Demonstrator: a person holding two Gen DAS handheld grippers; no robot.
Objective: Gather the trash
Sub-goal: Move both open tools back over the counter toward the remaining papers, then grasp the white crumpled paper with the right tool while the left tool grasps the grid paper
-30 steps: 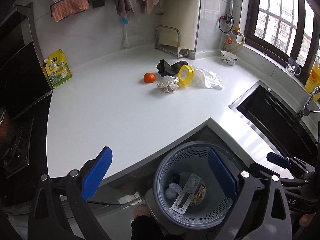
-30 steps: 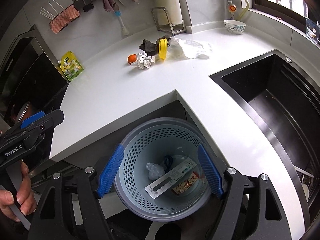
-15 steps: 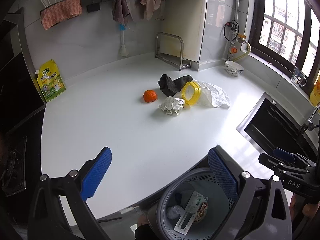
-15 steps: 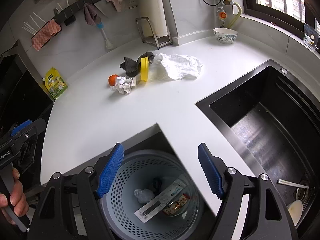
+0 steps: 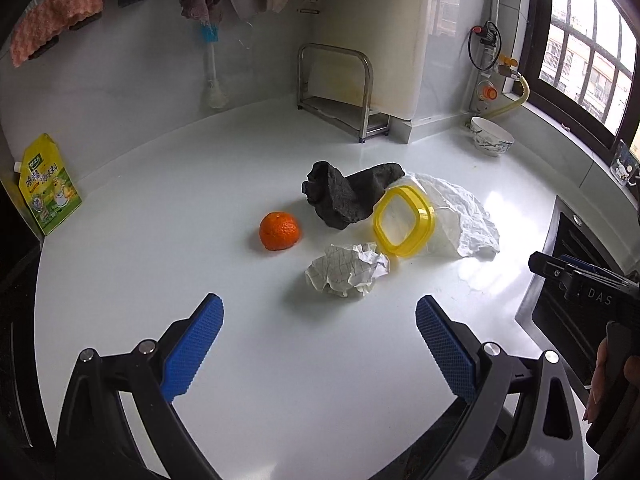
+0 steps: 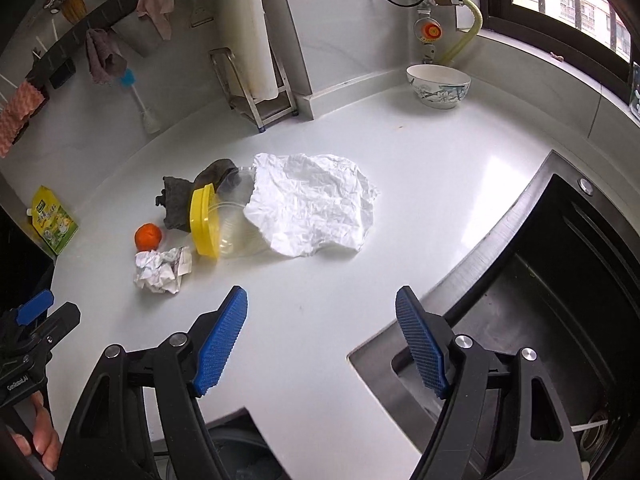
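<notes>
On the white counter (image 5: 200, 184) lies a cluster of trash: a crumpled paper ball (image 5: 346, 270) (image 6: 162, 270), an orange (image 5: 279, 231) (image 6: 148, 237), a dark grey rag (image 5: 348, 194) (image 6: 180, 200), a clear jar with a yellow lid (image 5: 404, 220) (image 6: 206, 226) on its side, and a crumpled white sheet (image 5: 460, 216) (image 6: 316, 204). My left gripper (image 5: 318, 340) is open and empty, just short of the paper ball. My right gripper (image 6: 322, 338) is open and empty, in front of the white sheet.
A black sink (image 6: 560, 280) lies at the right. A bowl (image 6: 438, 86) stands at the back by the window. A metal rack (image 5: 340, 92) and a yellow pouch (image 5: 48, 184) stand along the wall. The bin rim (image 6: 236, 456) shows below the counter edge.
Both grippers have moved up from over the bin and forward over the counter toward the trash cluster. The bin has dropped out of the left wrist view. Both stay open.
</notes>
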